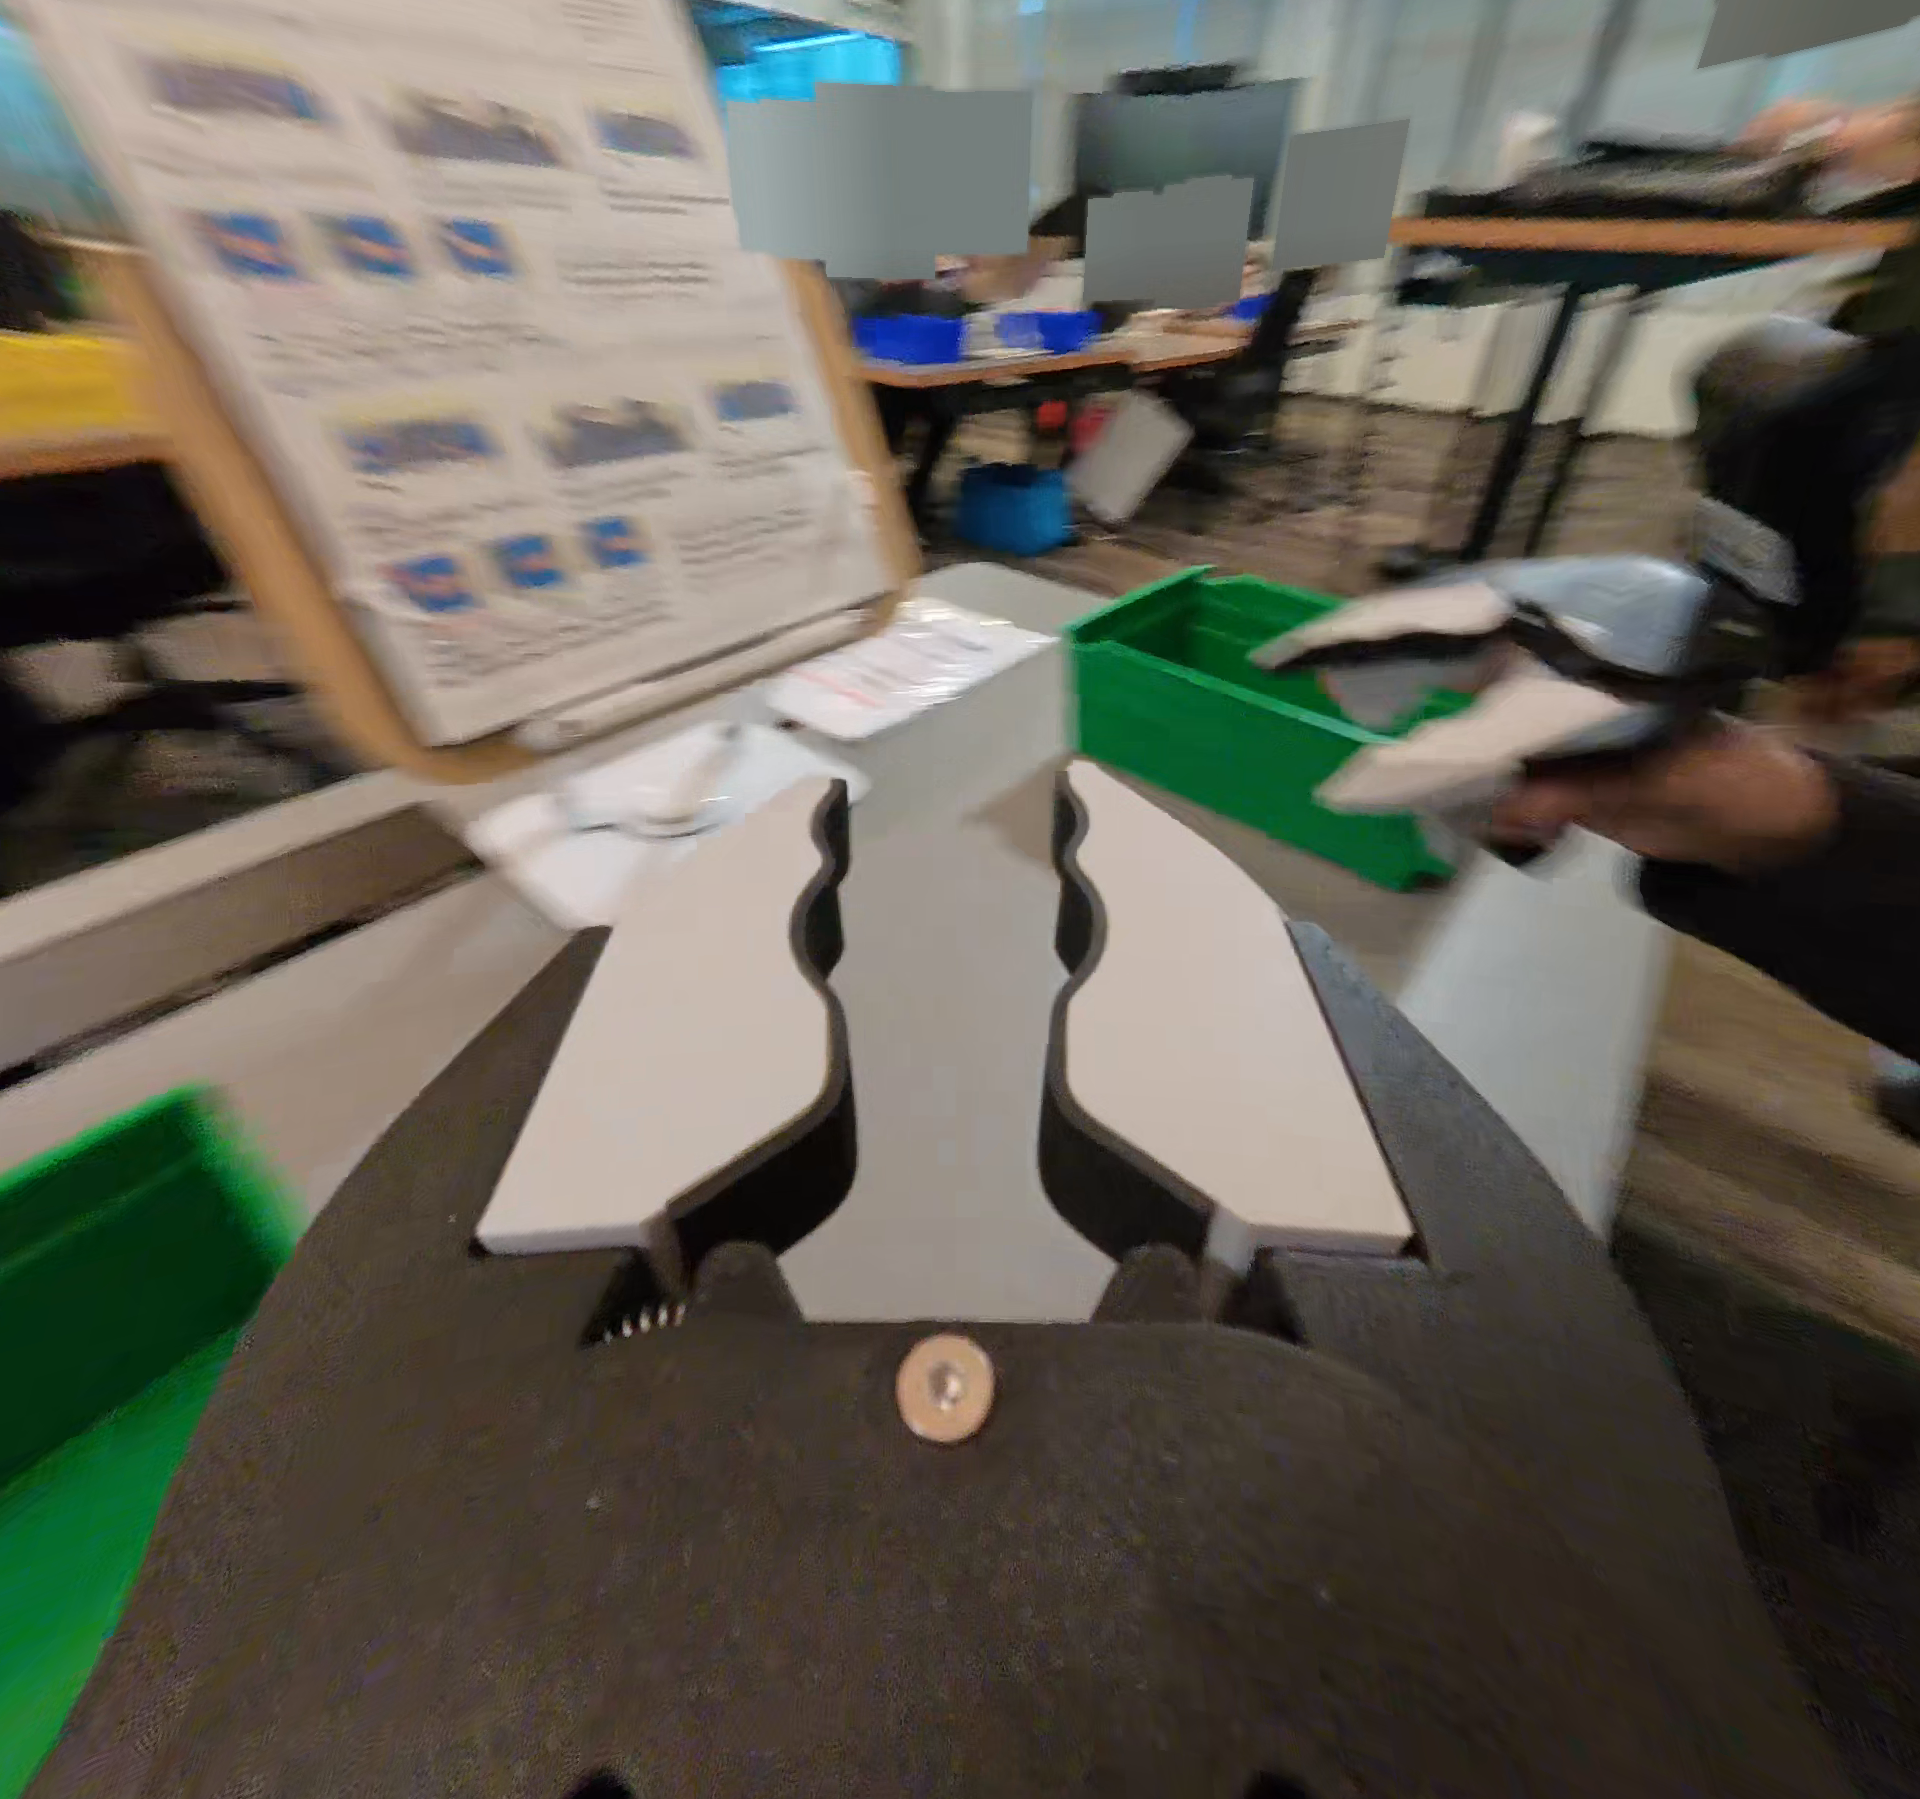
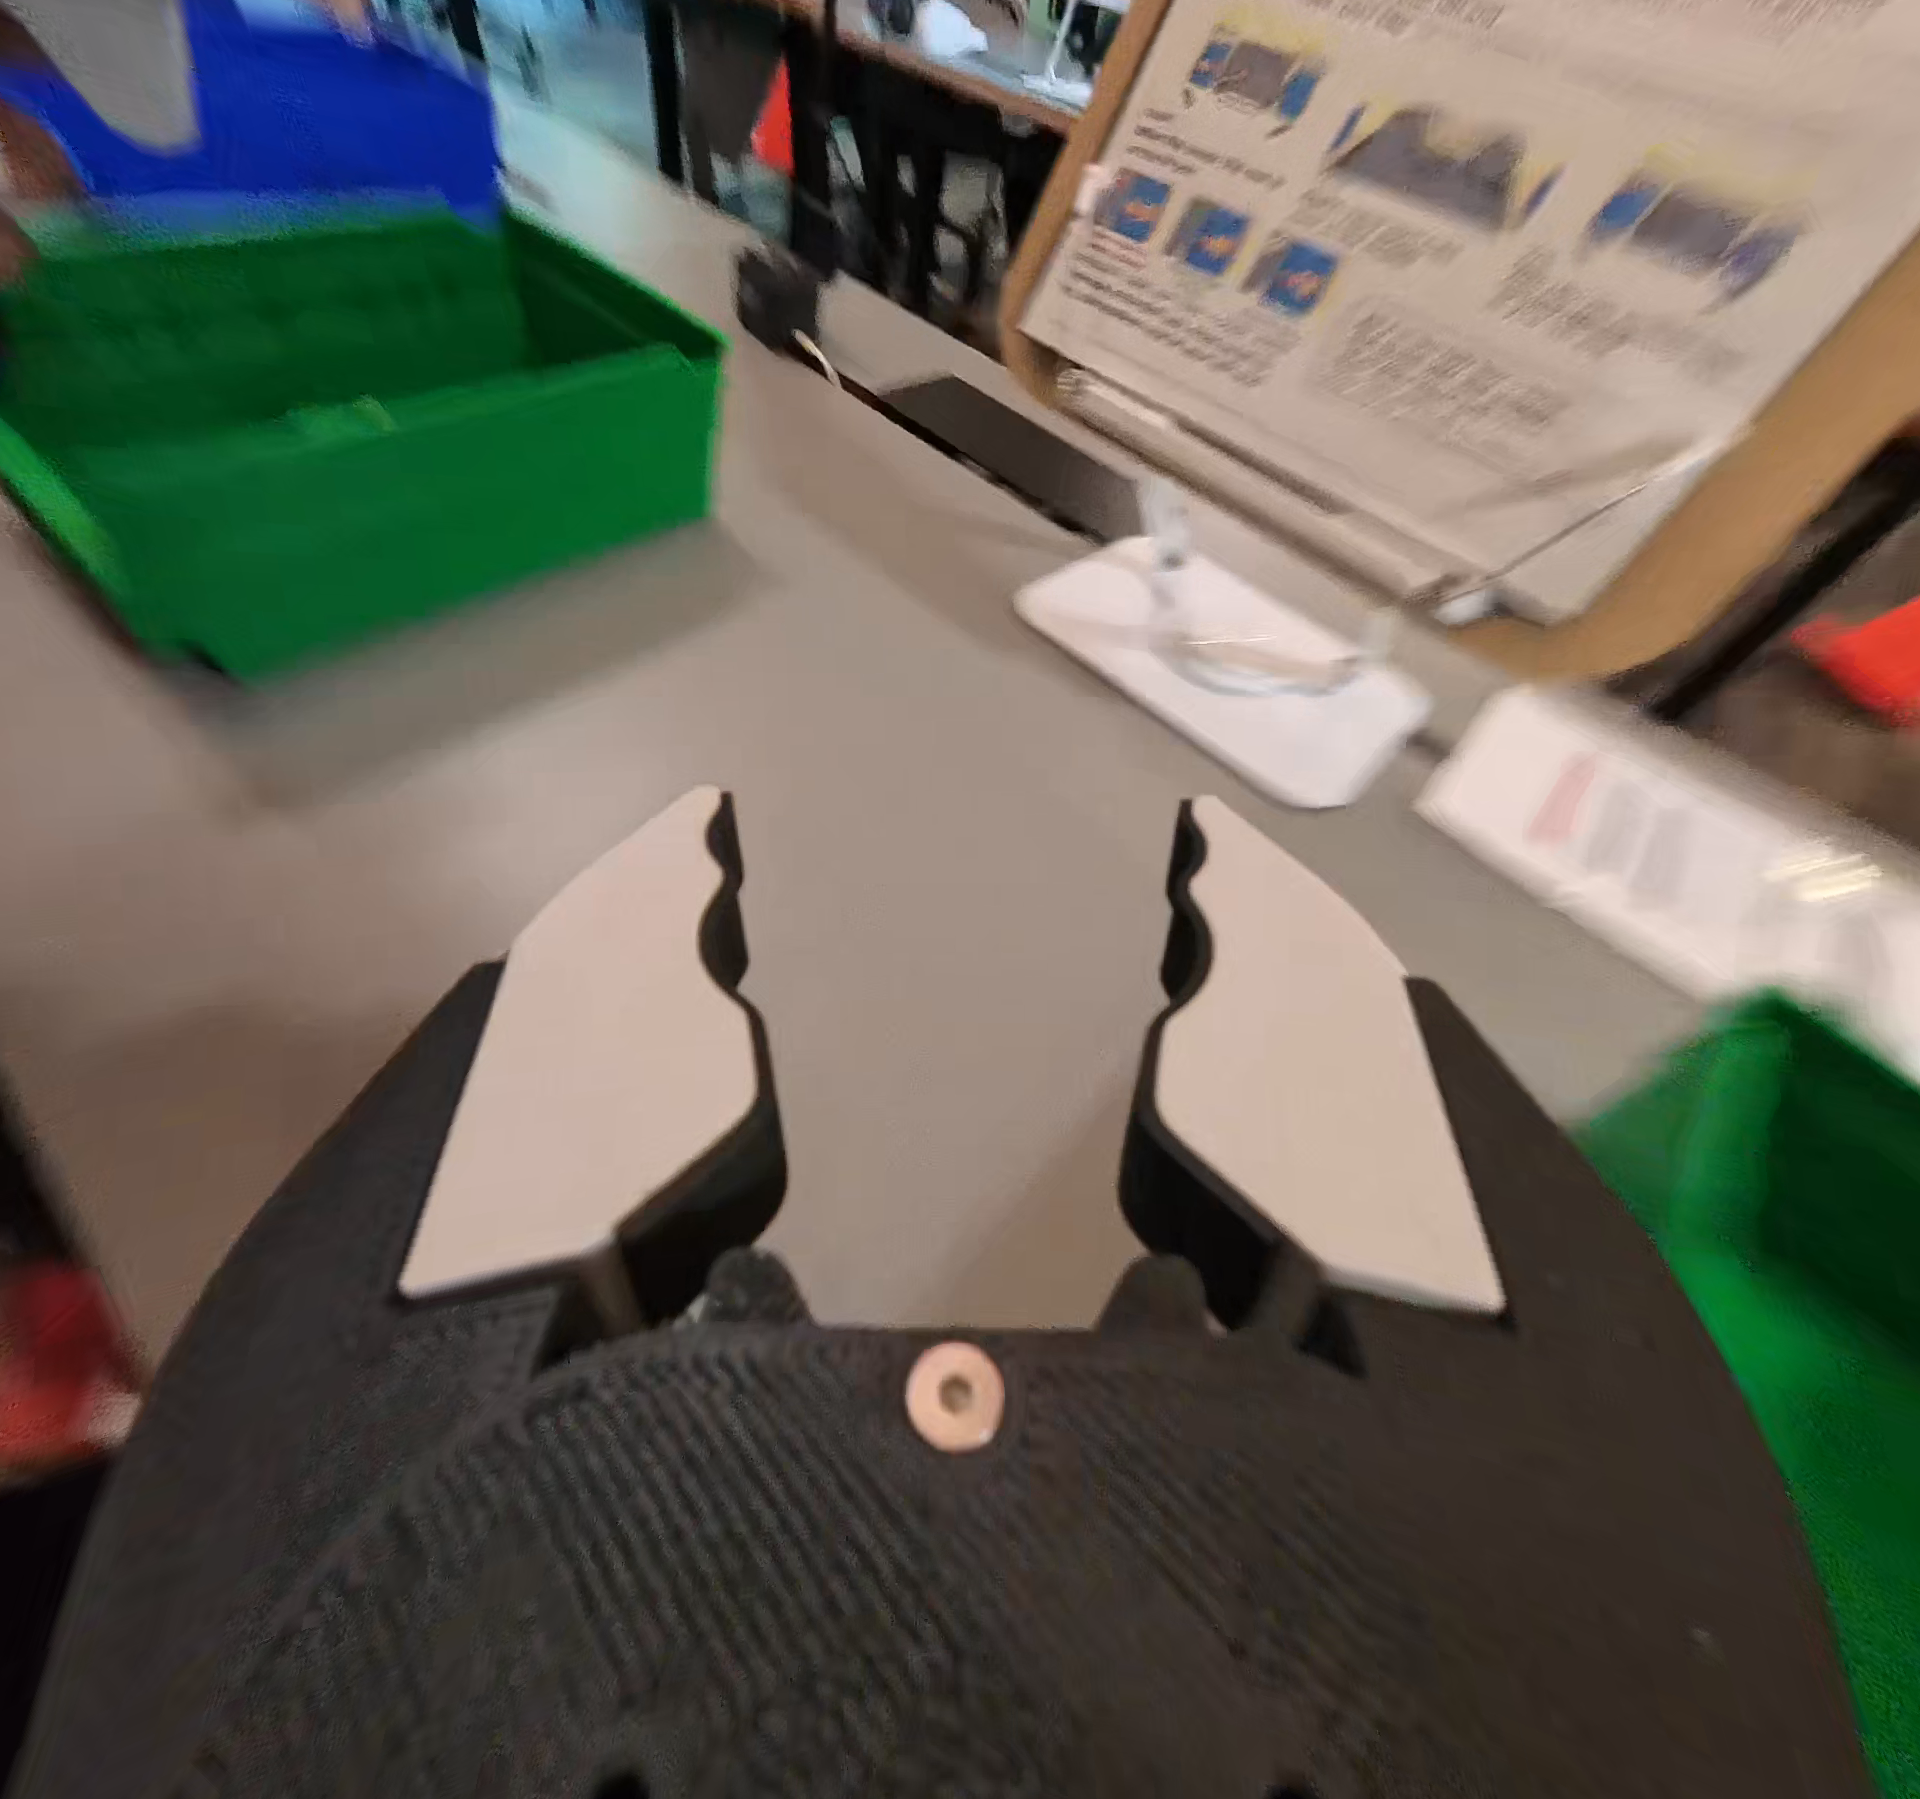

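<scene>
Two grippers are hovering over a grey table (image 2: 883, 731), both empty. Left gripper (image 1: 948, 793): jaws standing partly apart, a moderate gap, nothing between them; it is pointing along the table toward its far corner. Right gripper (image 2: 956, 814): jaws standing wider apart, gripping nothing, bare table showing in the gap. In the left view the right gripper (image 1: 1340, 721) is showing at the right, held by a hand (image 1: 1662, 804), its fingers spread and hanging just in front of a green bin (image 1: 1226, 721).

Green bin is sitting at the table's far right corner in the left view; in the right view it (image 2: 416, 502) is lying ahead-left of the claw, well apart. Second green bin (image 2: 1787, 1230) is sitting at the near edge, just right of the right gripper. Board with printed sheets (image 2: 1507, 222) is leaning tilted on a white stand (image 2: 1226, 689) by the far edge. Laminated sheet (image 2: 1621, 835) is lying flat beside the stand.

Room: open office, blurred desks (image 1: 1652, 237), blue bins (image 1: 909, 336).
</scene>
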Tool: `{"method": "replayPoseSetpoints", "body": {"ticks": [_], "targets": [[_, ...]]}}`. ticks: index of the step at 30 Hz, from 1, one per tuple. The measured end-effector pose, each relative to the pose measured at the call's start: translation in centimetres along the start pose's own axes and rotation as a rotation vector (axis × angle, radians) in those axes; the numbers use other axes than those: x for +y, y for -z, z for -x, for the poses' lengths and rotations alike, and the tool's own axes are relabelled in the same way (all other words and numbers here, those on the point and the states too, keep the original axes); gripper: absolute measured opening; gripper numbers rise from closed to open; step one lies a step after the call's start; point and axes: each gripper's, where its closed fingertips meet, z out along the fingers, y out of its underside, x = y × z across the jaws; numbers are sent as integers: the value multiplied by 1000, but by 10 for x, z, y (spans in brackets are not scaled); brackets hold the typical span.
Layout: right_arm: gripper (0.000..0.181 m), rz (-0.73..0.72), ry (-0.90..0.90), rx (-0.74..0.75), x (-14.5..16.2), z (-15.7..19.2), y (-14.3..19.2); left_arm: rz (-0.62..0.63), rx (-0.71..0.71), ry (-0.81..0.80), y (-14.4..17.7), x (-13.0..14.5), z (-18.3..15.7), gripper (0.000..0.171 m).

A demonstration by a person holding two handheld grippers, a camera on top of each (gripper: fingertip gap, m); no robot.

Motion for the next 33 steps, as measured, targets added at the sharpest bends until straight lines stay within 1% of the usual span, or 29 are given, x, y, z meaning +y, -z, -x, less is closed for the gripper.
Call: {"method": "replayPoseSetpoints", "body": {"ticks": [1,2,3,4,5,6,7,8,9,11,12,14,16,18,19,22,24,25,27,30,33], "targets": [[84,-46,-160,-47,3,25,-8,8,-112,-43,16,-7,22,42],[83,-98,-321,-119,8,54,-13,13,-227,-82,34,-15,45,44],[83,-123,-426,-202,16,85,-17,23,-317,-119,53,-23,63,47],[80,-80,-475,-228,34,107,-21,37,-392,-148,71,-29,79,47],[77,-33,-478,-217,53,122,-24,65,-456,-167,88,-30,92,47],[78,7,-451,-233,65,136,-26,108,-493,-174,102,-26,103,47],[78,49,-396,-261,70,147,-26,163,-508,-168,113,-17,112,46],[78,66,-320,-259,70,150,-26,227,-520,-142,122,-4,121,43],[76,49,-244,-228,66,146,-27,272,-539,-98,130,8,131,43],[71,8,-153,-176,60,139,-27,322,-580,-17,142,31,151,41],[70,4,-150,-168,60,138,-26,335,-604,19,147,41,161,38],[69,-9,-202,-190,58,139,-23,395,-636,90,155,66,177,37],[68,-33,-255,-219,53,141,-20,484,-661,152,160,96,187,37],[66,-35,-264,-237,53,142,-20,589,-656,229,159,129,190,33],[66,-26,-254,-243,55,143,-20,634,-656,254,158,144,191,34],[65,-13,-214,-250,57,146,-18,734,-665,241,153,173,195,34],[65,-19,-197,-254,56,148,-17,792,-711,200,155,187,202,33],[66,-19,-191,-258,56,149,-17,813,-748,176,158,192,207,32],[66,-12,-187,-274,57,152,-17,846,-776,133,160,199,213,29],[66,-3,-200,-296,59,156,-18,877,-794,70,160,203,216,30],[66,-2,-213,-308,59,157,-18,869,-806,68,157,201,217,34]]}}
